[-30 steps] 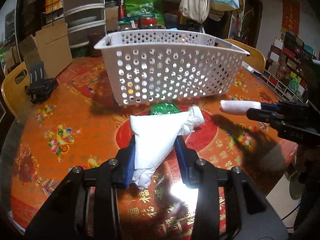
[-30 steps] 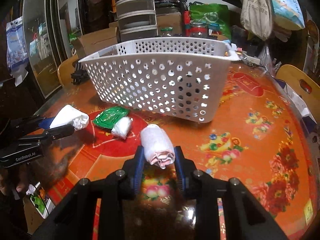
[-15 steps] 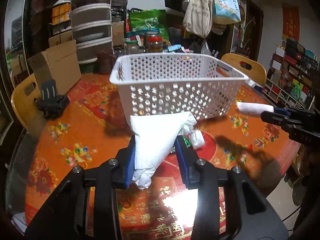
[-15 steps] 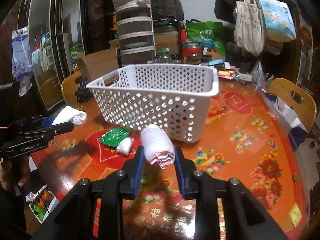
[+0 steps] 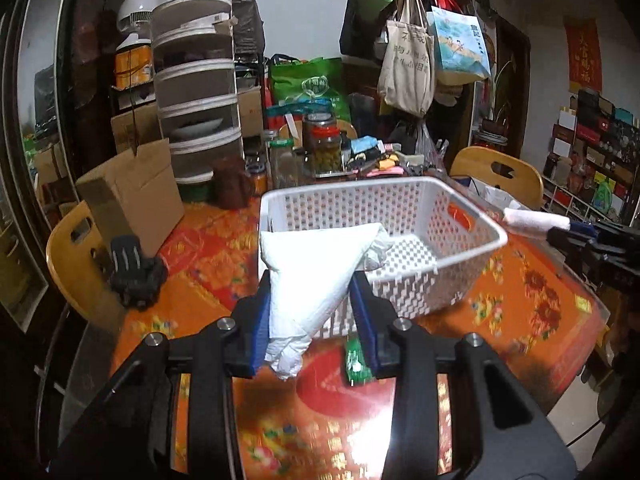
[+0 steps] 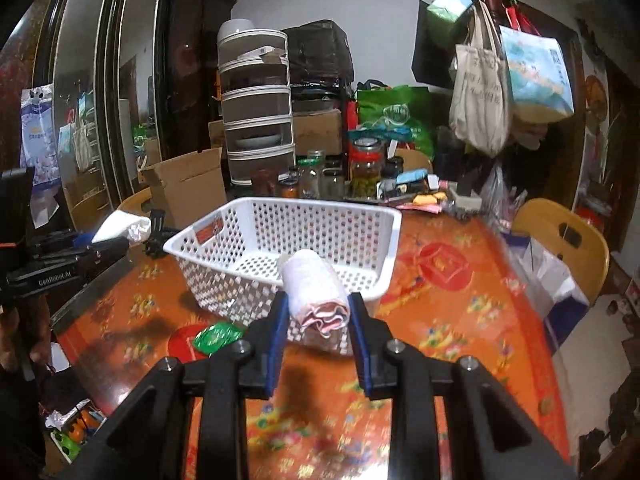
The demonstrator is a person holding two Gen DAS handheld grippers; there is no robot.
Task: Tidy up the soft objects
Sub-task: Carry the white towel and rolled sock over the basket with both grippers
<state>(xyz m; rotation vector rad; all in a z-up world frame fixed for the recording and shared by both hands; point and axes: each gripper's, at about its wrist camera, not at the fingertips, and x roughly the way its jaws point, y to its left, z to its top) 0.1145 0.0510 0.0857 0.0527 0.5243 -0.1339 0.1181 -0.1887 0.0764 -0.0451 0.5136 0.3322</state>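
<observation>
My left gripper [image 5: 314, 300] is shut on a white plastic bag [image 5: 316, 264] folded to a triangle, held above the near rim of the white perforated basket [image 5: 460, 236]. My right gripper [image 6: 318, 316] is shut on a rolled white and pink towel [image 6: 316, 292], held above the basket's [image 6: 280, 220] near edge. The basket looks empty inside. Each gripper shows in the other's view, the right one [image 5: 560, 226] with its towel, the left one [image 6: 100, 240] with its bag. A green packet [image 6: 216, 336] lies on the table below the basket; it also shows in the left wrist view [image 5: 356, 360].
The round table [image 6: 460, 320] has an orange flowered cloth. Jars [image 6: 364, 168], a cardboard box [image 5: 132, 196] and a stacked drawer unit [image 5: 196, 92] stand behind the basket. A black holder [image 5: 132, 272] sits at the left edge. Wooden chairs [image 6: 560, 244] ring the table.
Both grippers have risen from table level with their loads and now look down into the basket. The green packet and a small white roll stayed on the table.
</observation>
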